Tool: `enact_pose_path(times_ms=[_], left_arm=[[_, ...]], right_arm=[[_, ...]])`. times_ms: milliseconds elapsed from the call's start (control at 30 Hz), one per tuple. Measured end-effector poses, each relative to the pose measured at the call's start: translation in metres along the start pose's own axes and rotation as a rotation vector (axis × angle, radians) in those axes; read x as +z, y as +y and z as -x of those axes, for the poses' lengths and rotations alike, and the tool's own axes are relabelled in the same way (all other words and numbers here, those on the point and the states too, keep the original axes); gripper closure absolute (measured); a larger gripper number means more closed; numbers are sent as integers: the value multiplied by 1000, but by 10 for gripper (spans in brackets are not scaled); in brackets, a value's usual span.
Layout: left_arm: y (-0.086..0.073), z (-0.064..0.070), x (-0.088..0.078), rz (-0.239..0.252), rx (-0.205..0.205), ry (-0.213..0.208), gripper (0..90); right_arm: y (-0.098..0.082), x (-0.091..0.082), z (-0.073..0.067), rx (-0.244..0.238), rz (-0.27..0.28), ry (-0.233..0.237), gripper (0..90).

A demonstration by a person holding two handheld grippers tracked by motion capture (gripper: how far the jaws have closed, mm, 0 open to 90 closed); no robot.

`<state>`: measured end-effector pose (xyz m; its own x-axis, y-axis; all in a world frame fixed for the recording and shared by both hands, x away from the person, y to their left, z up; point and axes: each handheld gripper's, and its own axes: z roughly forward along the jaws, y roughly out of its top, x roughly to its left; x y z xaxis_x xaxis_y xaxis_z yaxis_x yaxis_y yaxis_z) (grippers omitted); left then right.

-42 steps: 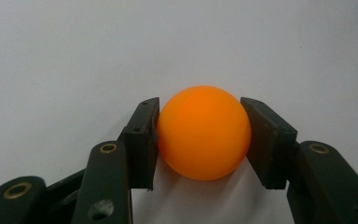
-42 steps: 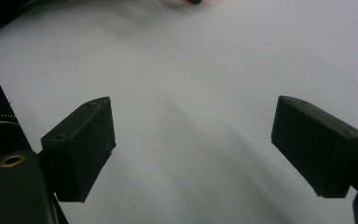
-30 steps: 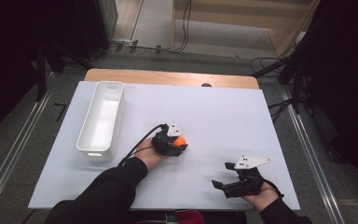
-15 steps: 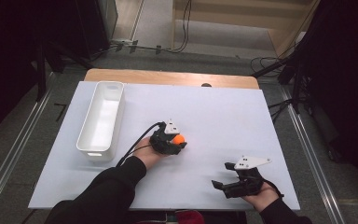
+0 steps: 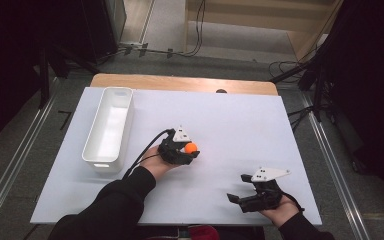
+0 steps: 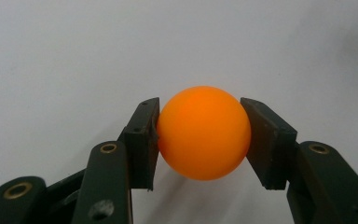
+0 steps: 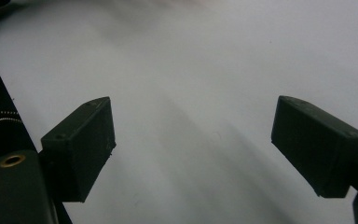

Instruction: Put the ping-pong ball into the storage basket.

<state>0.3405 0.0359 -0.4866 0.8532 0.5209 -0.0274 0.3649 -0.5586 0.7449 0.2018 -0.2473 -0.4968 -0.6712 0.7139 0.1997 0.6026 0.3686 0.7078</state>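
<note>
An orange ball sits between the jaws of my left gripper, near the middle of the white table. Seen close in the left gripper view, the ball is pressed by both black pads, so this gripper is shut on it. My right gripper rests low near the table's front right, its jaws wide apart. In the right gripper view that gripper has only bare table between its pads.
A long white bin stands on the left part of the table, with nothing seen inside. A wooden strip runs along the table's far edge. Metal rails and floor flank both sides.
</note>
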Motion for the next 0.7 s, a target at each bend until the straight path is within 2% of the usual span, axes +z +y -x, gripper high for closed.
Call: enact_pose_path(times_ms=[267,700], left_arm=[[3,3,-9,3,23,-8,502],[7,5,-23,7,9,-36,502]], right_arm=[[0,0,0,-4,4,-2,122],[0,0,1,-2,2,-1,122]])
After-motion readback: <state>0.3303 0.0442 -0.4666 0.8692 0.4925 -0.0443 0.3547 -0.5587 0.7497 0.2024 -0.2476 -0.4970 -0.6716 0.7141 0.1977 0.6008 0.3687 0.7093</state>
